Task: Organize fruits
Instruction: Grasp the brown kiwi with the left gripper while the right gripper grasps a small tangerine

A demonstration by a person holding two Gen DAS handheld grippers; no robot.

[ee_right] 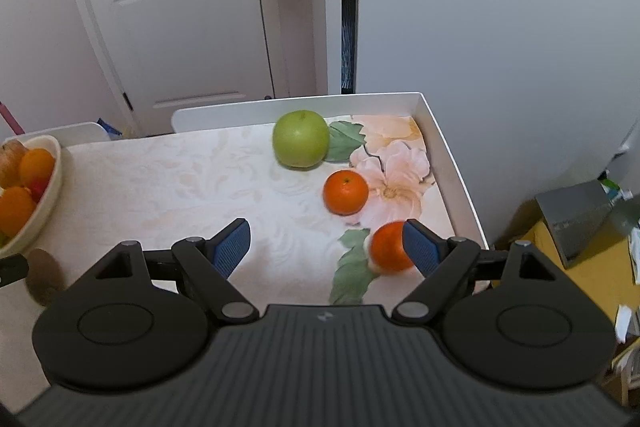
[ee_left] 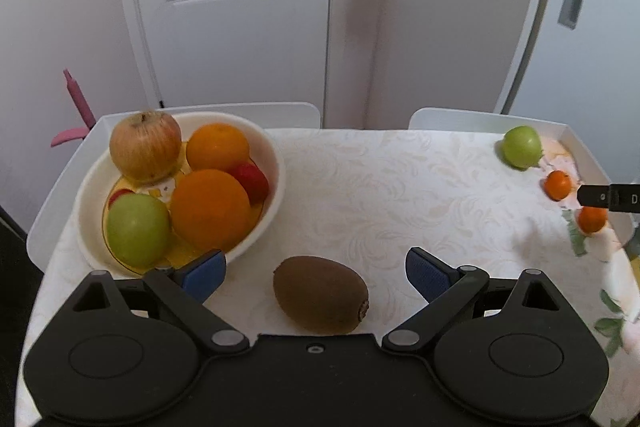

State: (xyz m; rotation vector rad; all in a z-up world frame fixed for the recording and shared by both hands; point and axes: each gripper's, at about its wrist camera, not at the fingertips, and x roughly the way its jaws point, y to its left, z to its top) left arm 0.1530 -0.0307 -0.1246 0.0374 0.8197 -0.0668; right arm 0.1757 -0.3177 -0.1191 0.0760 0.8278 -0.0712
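A brown kiwi (ee_left: 321, 293) lies on the table between the fingers of my open left gripper (ee_left: 316, 271), touching neither pad. A white bowl (ee_left: 276, 163) at the left holds apples, oranges and red fruit; it also shows in the right wrist view (ee_right: 52, 183). A green apple (ee_right: 301, 139) and two small oranges, the far one (ee_right: 345, 192) and the near one (ee_right: 388, 247), lie at the table's right. My right gripper (ee_right: 326, 245) is open; the near orange rests just inside its right pad (ee_right: 420, 247).
The table (ee_left: 380, 187) has a pale floral cloth and a raised white rim (ee_right: 444, 151). White chair backs (ee_left: 452, 119) stand behind it, then a white door (ee_left: 232, 7). Clutter sits on a yellow surface (ee_right: 580, 255) to the right.
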